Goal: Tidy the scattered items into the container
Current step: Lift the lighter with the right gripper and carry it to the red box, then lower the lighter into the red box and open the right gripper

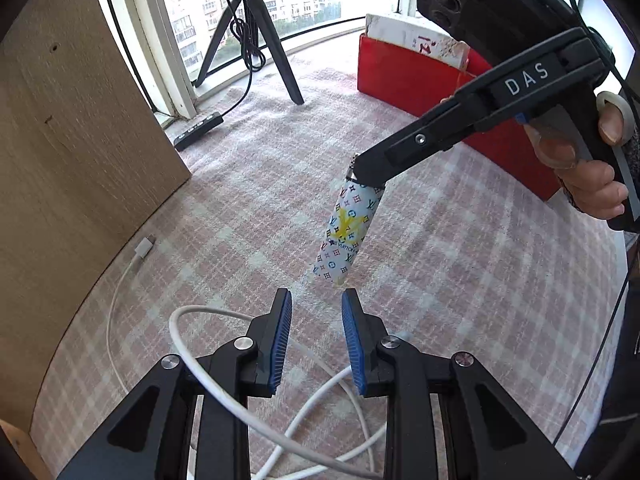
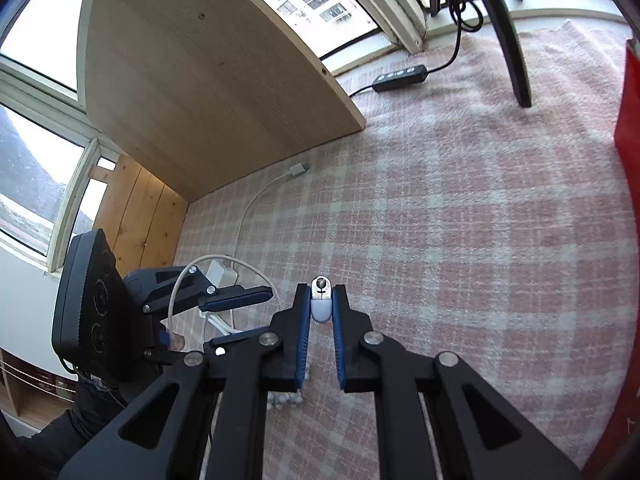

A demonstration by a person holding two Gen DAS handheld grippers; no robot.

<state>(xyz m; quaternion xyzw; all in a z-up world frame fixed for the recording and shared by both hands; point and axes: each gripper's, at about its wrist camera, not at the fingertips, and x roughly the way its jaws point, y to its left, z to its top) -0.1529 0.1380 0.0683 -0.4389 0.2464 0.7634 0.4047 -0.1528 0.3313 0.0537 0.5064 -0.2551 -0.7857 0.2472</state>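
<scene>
**Lighter held up over the checked cloth**

Closest to me, my left gripper (image 1: pixel 316 300) has its blue-padded fingers spread apart with nothing between them. Under it lies a loose white charging cable (image 1: pixel 224 356), looped on the pink and white checked cloth (image 1: pixel 460 264). The cable runs off to the left and ends in a small plug near the edge of the tall, pale wooden board (image 1: pixel 80 128).

Just past my left fingertips hangs the white patterned lighter (image 1: pixel 346 228) with its little logos and yellow mark. My right gripper (image 2: pixel 321 300) pinches it tight by its metal top, and the lighter tilts down, its bottom end close to the cloth. I cannot tell if it touches.

To the right of the lighter the cloth is bare and wide. Further on stands the red box (image 1: pixel 404 76) with a white card inside, its near wall facing me. Far back, by the window, I see the black tripod (image 1: pixel 250 36) and a black power strip (image 1: pixel 198 131) close to the board's corner.
</scene>
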